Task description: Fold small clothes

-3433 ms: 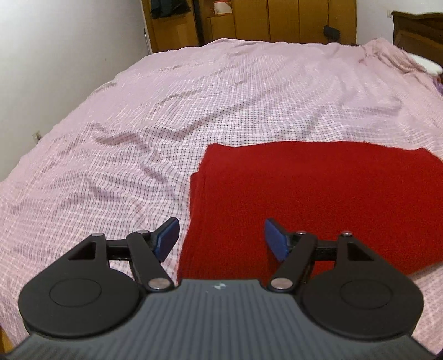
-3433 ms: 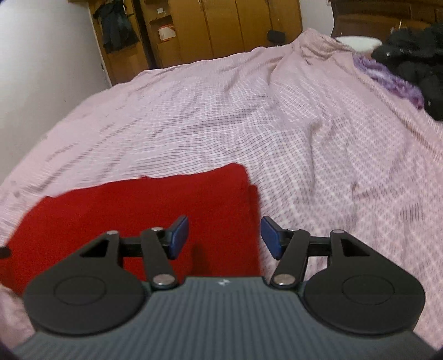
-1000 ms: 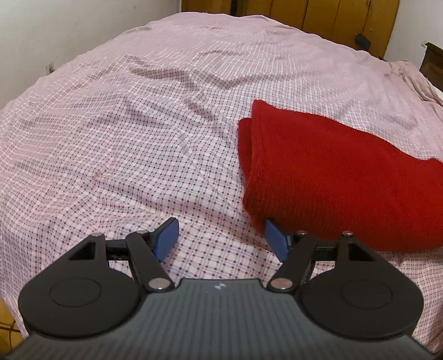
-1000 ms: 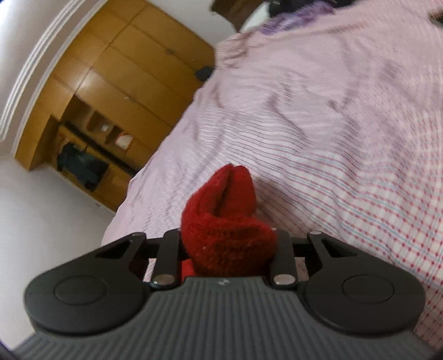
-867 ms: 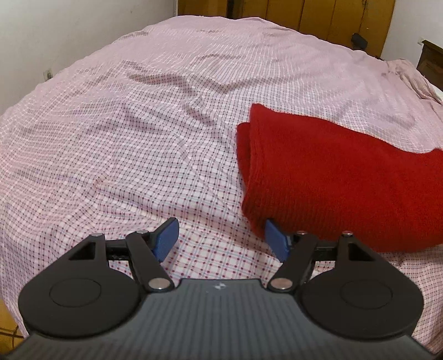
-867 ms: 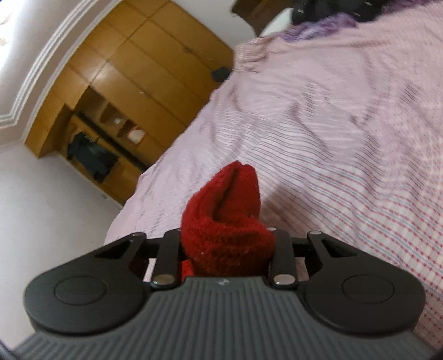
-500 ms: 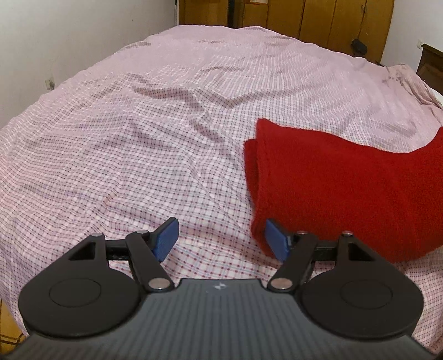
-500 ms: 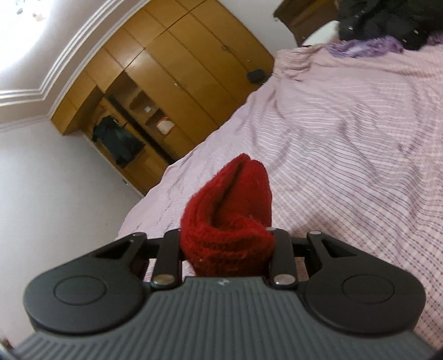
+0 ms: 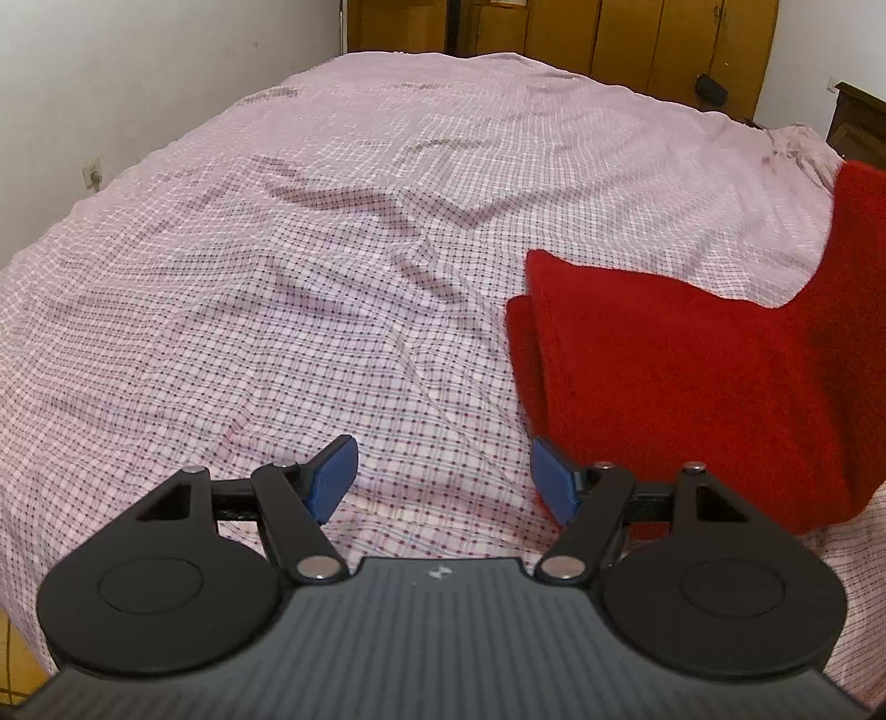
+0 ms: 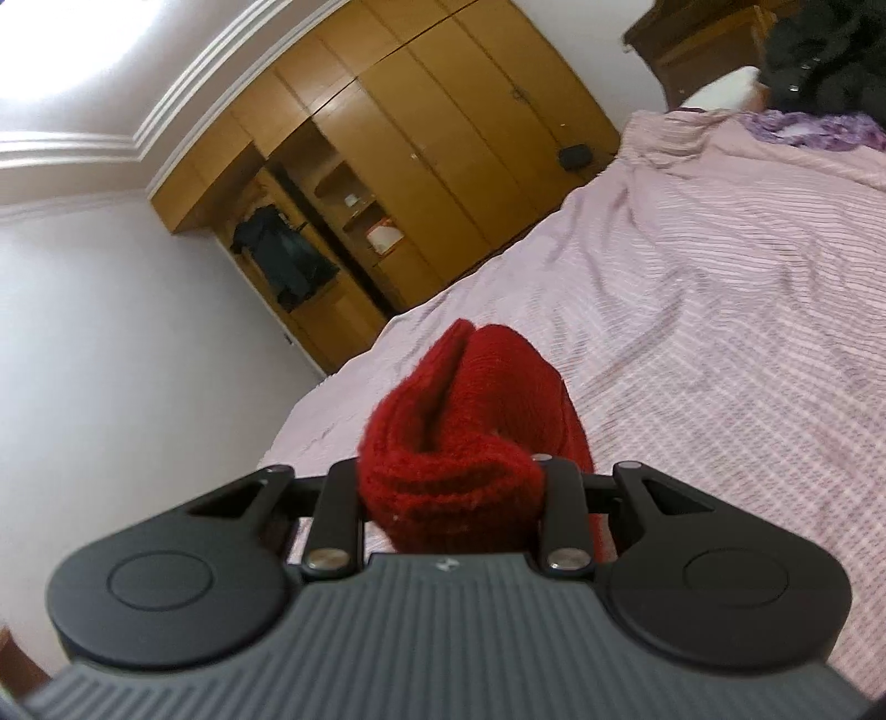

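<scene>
A folded red knit garment point(image 9: 675, 376) lies on the pink checked bedspread point(image 9: 310, 266), right of centre in the left wrist view. Its right end rises off the bed at the frame's right edge. My left gripper point(image 9: 443, 479) is open and empty, low over the bedspread just left of the garment's near left corner. My right gripper point(image 10: 449, 487) is shut on a bunched end of the red garment point(image 10: 470, 421) and holds it up, tilted toward the wardrobe. Its fingertips are hidden by the cloth.
A wooden wardrobe point(image 10: 421, 166) stands beyond the bed's far end. Dark clothes point(image 10: 825, 50) and a purple cloth point(image 10: 814, 130) lie near the headboard at far right. A white wall point(image 9: 138, 83) runs along the bed's left side.
My right gripper closed on the garment's right end and has lifted it higher, tilting upward. My left gripper drew back to the left, off the garment, and stayed open.
</scene>
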{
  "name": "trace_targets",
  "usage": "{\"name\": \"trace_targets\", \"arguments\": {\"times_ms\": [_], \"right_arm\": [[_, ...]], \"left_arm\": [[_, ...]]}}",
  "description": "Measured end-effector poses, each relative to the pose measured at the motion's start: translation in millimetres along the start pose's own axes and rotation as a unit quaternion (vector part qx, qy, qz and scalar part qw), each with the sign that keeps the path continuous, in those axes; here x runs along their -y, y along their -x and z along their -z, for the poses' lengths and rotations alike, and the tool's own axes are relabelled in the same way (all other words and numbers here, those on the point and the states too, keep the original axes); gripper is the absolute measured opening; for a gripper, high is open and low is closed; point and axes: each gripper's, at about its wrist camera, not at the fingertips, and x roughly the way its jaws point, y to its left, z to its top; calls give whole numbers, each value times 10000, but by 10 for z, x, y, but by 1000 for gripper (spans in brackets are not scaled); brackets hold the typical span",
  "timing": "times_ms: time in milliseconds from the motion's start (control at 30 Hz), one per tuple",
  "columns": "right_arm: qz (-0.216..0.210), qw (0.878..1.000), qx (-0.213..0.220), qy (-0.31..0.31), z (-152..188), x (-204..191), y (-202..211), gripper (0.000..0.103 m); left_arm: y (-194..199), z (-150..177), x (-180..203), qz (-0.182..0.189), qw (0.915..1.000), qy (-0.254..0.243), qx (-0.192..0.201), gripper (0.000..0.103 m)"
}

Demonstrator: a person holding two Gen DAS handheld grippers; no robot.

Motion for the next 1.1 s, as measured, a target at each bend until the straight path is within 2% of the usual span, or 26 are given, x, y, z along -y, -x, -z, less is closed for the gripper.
{"name": "trace_targets", "arguments": {"times_ms": [100, 233, 433, 567, 800, 1000, 1100], "right_arm": [[-57, 9996, -79, 258, 94, -231, -68, 30], [-108, 9955, -291, 900, 382, -575, -196, 30], [-7, 9795, -881, 1813, 1018, -903, -433, 30], [100, 9667, -1083, 2317, 1317, -978, -515, 30], [166, 9524, -1033, 2865, 1381, -1082, -487, 30], [57, 9574, -722, 2796, 1192, -1312, -450, 29], [-160, 9541, -590, 2933, 1267, -1506, -364, 29]], "left_arm": [[-8, 15, -88, 25, 10000, 59, -13, 75], [-30, 52, -228, 41, 9998, 216, -28, 75], [-121, 136, -416, 88, 9990, 403, -148, 75], [-149, 164, -523, 104, 9988, 448, -151, 75], [-217, 180, -676, 173, 9980, 576, -188, 75], [-231, 155, -778, 208, 9978, 595, -198, 75], [-196, 119, -827, 184, 9981, 570, -159, 75]]}}
